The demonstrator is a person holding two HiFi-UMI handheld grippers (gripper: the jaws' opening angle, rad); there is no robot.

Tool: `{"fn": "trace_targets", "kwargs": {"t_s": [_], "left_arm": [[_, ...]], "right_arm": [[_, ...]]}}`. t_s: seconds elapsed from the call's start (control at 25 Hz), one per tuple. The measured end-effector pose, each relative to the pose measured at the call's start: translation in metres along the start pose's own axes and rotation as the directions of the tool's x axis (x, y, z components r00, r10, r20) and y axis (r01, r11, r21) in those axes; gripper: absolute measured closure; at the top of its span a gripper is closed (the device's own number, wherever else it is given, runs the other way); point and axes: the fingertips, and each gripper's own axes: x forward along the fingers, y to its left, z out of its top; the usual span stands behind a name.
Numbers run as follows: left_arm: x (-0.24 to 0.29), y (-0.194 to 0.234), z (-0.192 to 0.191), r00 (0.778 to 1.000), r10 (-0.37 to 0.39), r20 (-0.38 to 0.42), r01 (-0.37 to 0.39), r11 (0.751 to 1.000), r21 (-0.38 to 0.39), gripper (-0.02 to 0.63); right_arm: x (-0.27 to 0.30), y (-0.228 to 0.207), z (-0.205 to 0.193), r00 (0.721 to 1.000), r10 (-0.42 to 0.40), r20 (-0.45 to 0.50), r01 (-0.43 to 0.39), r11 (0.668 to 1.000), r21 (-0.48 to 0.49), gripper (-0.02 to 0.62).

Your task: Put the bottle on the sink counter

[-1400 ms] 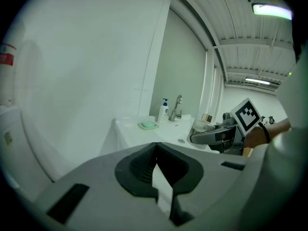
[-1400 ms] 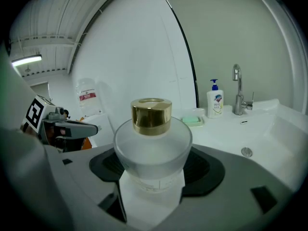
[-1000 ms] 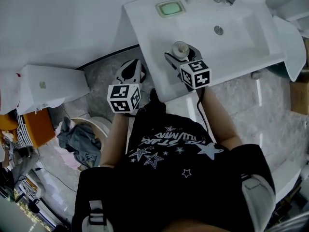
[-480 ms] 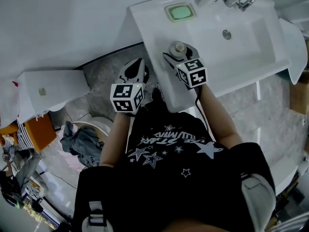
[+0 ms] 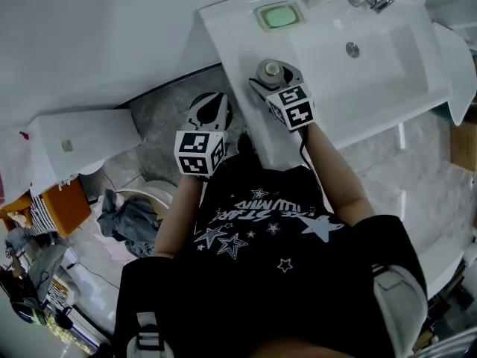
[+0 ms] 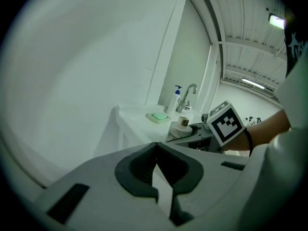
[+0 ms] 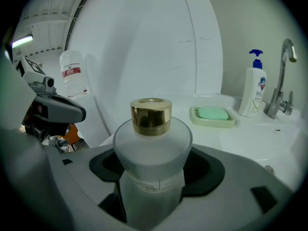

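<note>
Bottle held at the sink's edge
The right hand-held gripper [image 5: 273, 80] is clamping the frosted, gold-capped bottle [image 7: 152, 143] upright over the table [image 5: 231, 28]'s near corner; the left hand-held gripper [image 5: 207, 112] is hanging alongside, jaws together, empty.

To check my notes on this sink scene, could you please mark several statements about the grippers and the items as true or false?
1. The right gripper is shut on the gold-capped bottle. True.
2. The left gripper is wide open. False: its jaws are together, with nothing between them.
3. The soap dish holds a green soap bar. True.
4. The pump bottle lies on its side. False: it stands upright beside the faucet.
</note>
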Motion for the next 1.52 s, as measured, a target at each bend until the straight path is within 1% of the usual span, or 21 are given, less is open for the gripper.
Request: {"fn": "trace_targets", "kwargs": {"t_s": [0.2,0.56,0.68,0.76,0.84,0.96,1.16,1.28,1.4,1.52], "left_arm": [[-0.005,0.0,0.0,1.0,0.017,-0.002,-0.017,1.0,0.006,0.598],[-0.007,-0.002,-0.004,1.0,0.026,-0.005,-0.026,1.0,-0.005,0.598],[-0.008,-0.006,-0.004,1.0,0.02,-0.001,-0.02,1.0,-0.004,0.599],[-0.009,-0.008,-0.005,1.0,0.016,0.0,-0.016,1.0,-0.001,0.598],[-0.009,-0.01,-0.005,1.0,0.011,0.002,-0.011,1.0,0.001,0.598],[-0.01,-0.009,-0.005,1.0,0.007,0.004,-0.007,1.0,0.002,0.598],[-0.007,-0.008,-0.013,1.0,-0.004,-0.008,0.004,1.0,-0.002,0.598],[-0.007,-0.009,-0.017,1.0,-0.002,-0.009,0.002,1.0,-0.005,0.598],[-0.009,-0.01,-0.017,1.0,0.011,0.002,-0.011,1.0,-0.008,0.598],[-0.017,-0.01,-0.016,0.999,0.032,0.025,-0.031,0.998,-0.052,0.598]], "right_arm": [[0.003,0.003,0.006,1.0,-0.006,0.008,0.007,0.999,-0.032,0.255],[0.006,0.003,0.004,1.0,-0.021,0.014,0.021,0.999,-0.039,0.255],[0.006,0.004,0.004,1.0,-0.011,0.012,0.011,0.999,-0.037,0.255],[0.005,0.007,0.005,1.0,0.014,0.018,-0.014,1.0,-0.018,0.255],[0.002,0.007,0.008,0.999,0.031,0.042,-0.033,0.999,0.03,0.255],[-0.003,0.006,0.01,0.997,0.025,0.071,-0.032,0.995,0.09,0.255],[-0.014,0.004,-0.001,0.997,0.0,0.073,-0.009,0.993,0.119,0.255],[-0.026,0.005,-0.005,0.996,0.001,0.085,-0.014,0.989,0.149,0.255],[-0.034,0.007,-0.003,0.995,0.011,0.101,-0.026,0.989,0.148,0.255],[-0.041,0.014,0.003,0.993,0.035,0.114,-0.051,0.988,0.145,0.255]]}}
